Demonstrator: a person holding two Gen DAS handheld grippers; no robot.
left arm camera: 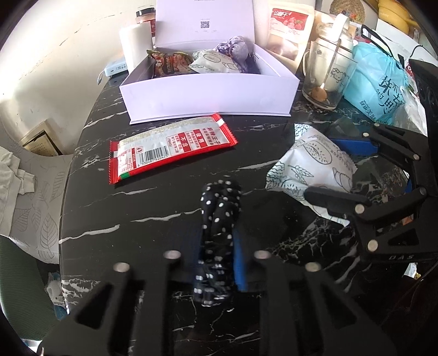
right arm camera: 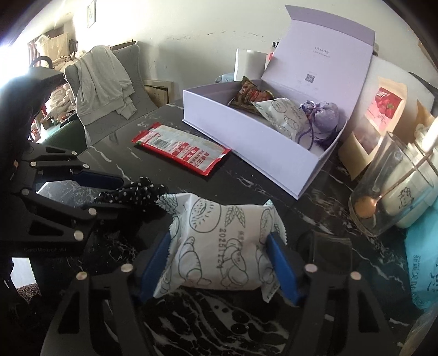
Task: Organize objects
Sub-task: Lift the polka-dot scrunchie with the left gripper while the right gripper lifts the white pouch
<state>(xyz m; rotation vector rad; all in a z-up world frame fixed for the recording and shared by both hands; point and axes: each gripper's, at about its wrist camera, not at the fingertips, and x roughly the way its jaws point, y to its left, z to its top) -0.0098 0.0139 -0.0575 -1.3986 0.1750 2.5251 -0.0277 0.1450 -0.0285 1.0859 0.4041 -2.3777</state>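
Note:
My left gripper (left arm camera: 216, 235) is shut on a black polka-dot cloth (left arm camera: 219, 213) that lies on the black marble table (left arm camera: 115, 208). The right wrist view shows that gripper (right arm camera: 120, 189) at the left, with the cloth (right arm camera: 137, 193) in its tips. My right gripper (right arm camera: 219, 263) has both blue pads (right arm camera: 282, 263) pressed against the sides of a white bread packet (right arm camera: 219, 241). The packet (left arm camera: 309, 161) rests on the table. A red snack packet (left arm camera: 169, 148) lies flat in front of the open white box (left arm camera: 208, 93), which holds a brown packet, another white packet and a purple pouch (right arm camera: 323, 115).
A glass mug with a spoon (left arm camera: 325, 74) and a blue plastic bag (left arm camera: 377, 85) stand right of the box. A paper roll (left arm camera: 135, 43) and a fruit pouch (left arm camera: 290, 24) stand behind it. A chair draped with clothing (right arm camera: 104, 85) is past the table's left edge.

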